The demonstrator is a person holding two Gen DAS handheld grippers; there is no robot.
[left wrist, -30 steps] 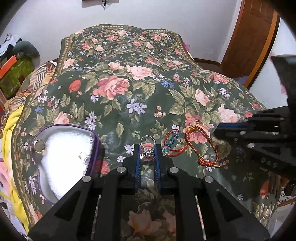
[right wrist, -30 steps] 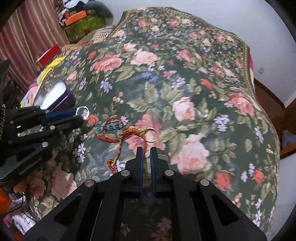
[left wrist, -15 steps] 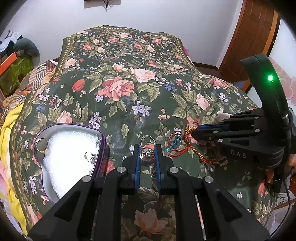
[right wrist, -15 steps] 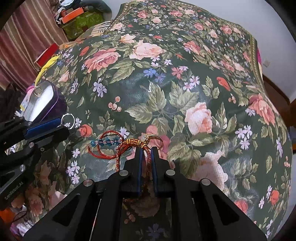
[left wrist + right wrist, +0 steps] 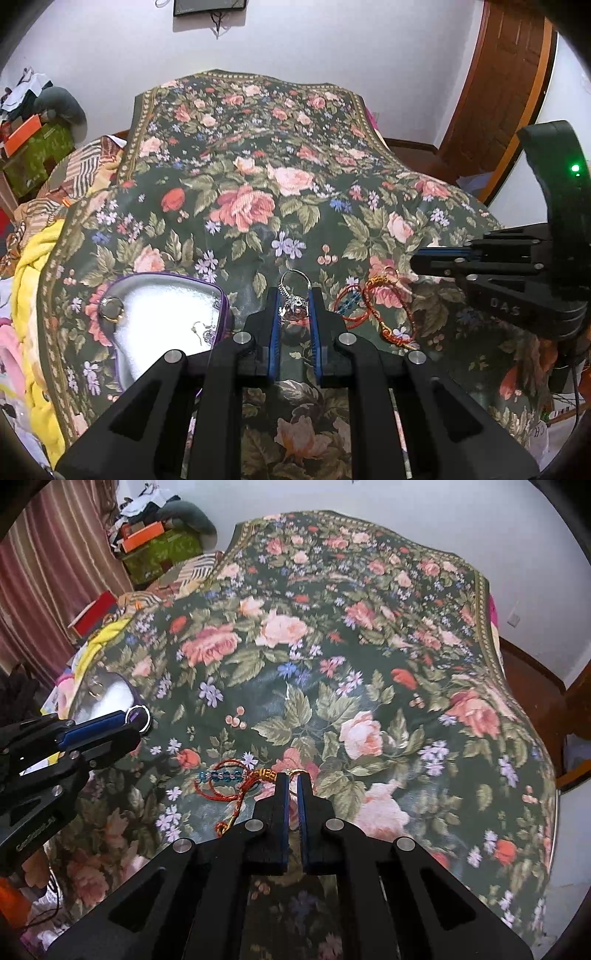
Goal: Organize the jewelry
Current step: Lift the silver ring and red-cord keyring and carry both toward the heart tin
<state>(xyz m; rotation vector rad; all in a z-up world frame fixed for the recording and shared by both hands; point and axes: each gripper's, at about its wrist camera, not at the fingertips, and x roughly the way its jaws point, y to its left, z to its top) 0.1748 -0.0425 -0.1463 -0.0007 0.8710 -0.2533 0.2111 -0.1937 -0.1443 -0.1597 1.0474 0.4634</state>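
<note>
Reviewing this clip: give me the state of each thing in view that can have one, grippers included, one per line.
left gripper: shut on the silver ring, above the bedspread.
silver ring: pinched between the jaws, band poking out forward.
right gripper: jaws nearly closed at the gold ring; grip unclear.
gold ring: at the right jaws' tips.
red cord bracelets: lying tangled on the bedspread.
purple jewelry box: open, white padding showing.
</note>
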